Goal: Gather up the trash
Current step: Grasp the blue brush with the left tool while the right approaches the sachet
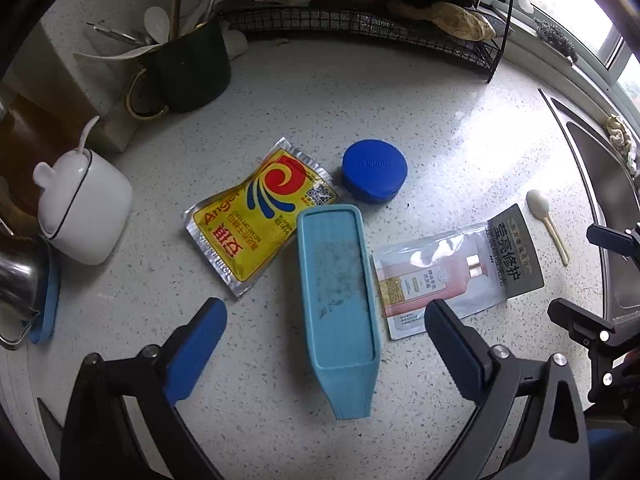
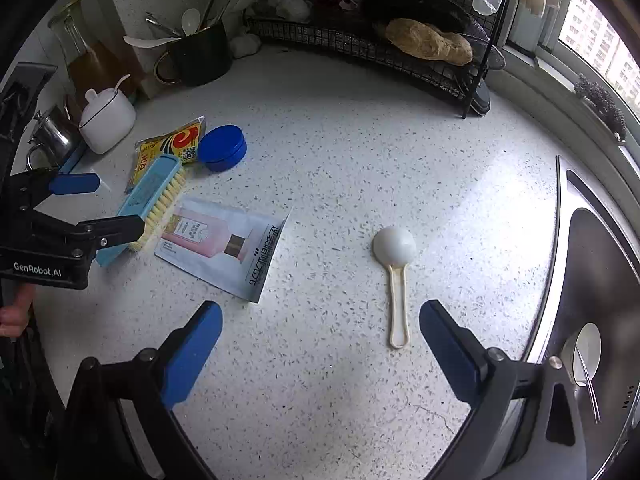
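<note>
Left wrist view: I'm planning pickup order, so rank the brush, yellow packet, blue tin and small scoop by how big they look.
1. brush, though it lies nearest the camera
2. yellow packet
3. blue tin
4. scoop

Yellow sachet [image 1: 260, 210], pink sachet [image 1: 456, 268], scoop [image 2: 394, 276] flat on counter.

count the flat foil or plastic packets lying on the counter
2: the yellow packet left of the blue brush, and the pink-printed sachet right of it. None seem hidden.
</note>
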Motion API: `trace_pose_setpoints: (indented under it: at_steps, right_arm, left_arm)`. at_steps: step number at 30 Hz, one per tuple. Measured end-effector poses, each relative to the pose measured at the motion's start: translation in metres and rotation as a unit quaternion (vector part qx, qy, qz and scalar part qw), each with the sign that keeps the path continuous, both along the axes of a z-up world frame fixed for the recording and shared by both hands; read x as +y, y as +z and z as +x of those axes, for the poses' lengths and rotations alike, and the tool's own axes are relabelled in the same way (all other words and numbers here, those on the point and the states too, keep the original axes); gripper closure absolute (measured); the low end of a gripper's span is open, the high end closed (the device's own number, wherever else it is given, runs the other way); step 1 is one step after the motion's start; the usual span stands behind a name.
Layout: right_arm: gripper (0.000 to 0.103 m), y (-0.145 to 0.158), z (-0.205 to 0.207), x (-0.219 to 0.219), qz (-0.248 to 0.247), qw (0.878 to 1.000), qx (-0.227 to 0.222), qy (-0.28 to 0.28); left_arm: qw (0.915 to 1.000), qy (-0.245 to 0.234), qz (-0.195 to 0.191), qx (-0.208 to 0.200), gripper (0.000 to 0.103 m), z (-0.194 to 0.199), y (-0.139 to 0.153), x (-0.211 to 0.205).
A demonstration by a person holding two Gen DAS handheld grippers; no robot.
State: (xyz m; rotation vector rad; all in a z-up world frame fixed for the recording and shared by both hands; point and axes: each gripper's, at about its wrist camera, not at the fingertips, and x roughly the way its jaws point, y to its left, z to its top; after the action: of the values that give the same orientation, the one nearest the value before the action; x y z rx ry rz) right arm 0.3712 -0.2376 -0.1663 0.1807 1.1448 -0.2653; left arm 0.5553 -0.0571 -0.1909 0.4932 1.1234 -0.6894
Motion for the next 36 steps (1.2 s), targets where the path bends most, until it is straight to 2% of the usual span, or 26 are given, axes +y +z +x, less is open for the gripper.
trace_pose_setpoints:
  at_steps: [3,6,8,9,10,11,15,20,23,27,29,31,33,35,36]
  right_arm:
    - [0.004,-0.005,0.004,-0.002,0.008,1.000,0.007,-0.009]
    - [0.004,-0.007,0.007,-0.004,0.011,1.000,0.009,-0.014]
    - [0.004,-0.007,0.010,-0.004,0.013,1.000,0.010,-0.019]
    - [0.004,-0.007,0.011,-0.004,0.017,1.000,0.011,-0.021]
    - [0.004,-0.007,0.012,-0.005,0.019,1.000,0.011,-0.022]
    - [0.004,-0.007,0.013,-0.005,0.021,0.999,0.012,-0.023]
    - [0.004,0.000,0.018,-0.005,0.015,0.999,0.004,-0.033]
    - [0.004,0.012,0.028,-0.009,0.049,0.998,-0.018,-0.045]
    - [0.004,0.011,0.035,-0.009,0.062,0.997,-0.023,-0.045]
    - [0.005,0.000,0.048,-0.005,0.081,0.996,-0.015,-0.041]
    - [0.016,-0.008,0.051,-0.004,0.092,0.995,-0.004,-0.045]
    - [0.038,-0.015,0.055,-0.003,0.092,0.995,0.009,-0.047]
    - [0.053,-0.022,0.057,-0.003,0.100,0.994,0.020,-0.045]
    - [0.062,-0.023,0.057,-0.001,0.103,0.994,0.020,-0.039]
    - [0.070,-0.023,0.058,0.000,0.103,0.994,0.021,-0.033]
  left_arm:
    - [0.9999,-0.014,0.006,0.005,0.014,0.000,-0.007,-0.008]
    - [0.9997,-0.017,0.013,0.014,0.032,0.002,-0.015,-0.013]
    - [0.9995,-0.020,0.018,0.015,0.048,0.003,-0.019,-0.016]
    - [0.9995,-0.022,0.014,0.016,0.052,0.003,-0.019,-0.017]
    - [0.9995,-0.023,0.010,0.018,0.062,0.003,-0.019,-0.017]
    - [0.9996,-0.020,0.007,0.016,0.066,0.004,-0.018,-0.016]
    - [0.9996,-0.019,0.006,0.019,0.067,0.001,-0.018,-0.012]
    - [0.9998,0.004,-0.004,0.017,0.067,-0.007,-0.009,0.016]
    - [0.9995,0.015,-0.024,0.014,0.067,-0.012,0.002,0.030]
    - [0.9993,0.026,-0.024,0.007,0.067,-0.021,0.008,0.048]
    - [0.9991,0.036,-0.022,0.006,0.067,-0.023,0.007,0.057]
    - [0.9986,0.046,-0.023,0.006,0.067,-0.024,0.005,0.065]
    - [0.9981,0.056,-0.025,0.008,0.067,-0.027,0.005,0.071]
    - [0.9976,0.065,-0.025,0.005,0.067,-0.032,0.004,0.077]
    - [0.9972,0.071,-0.025,0.004,0.067,-0.035,0.003,0.081]
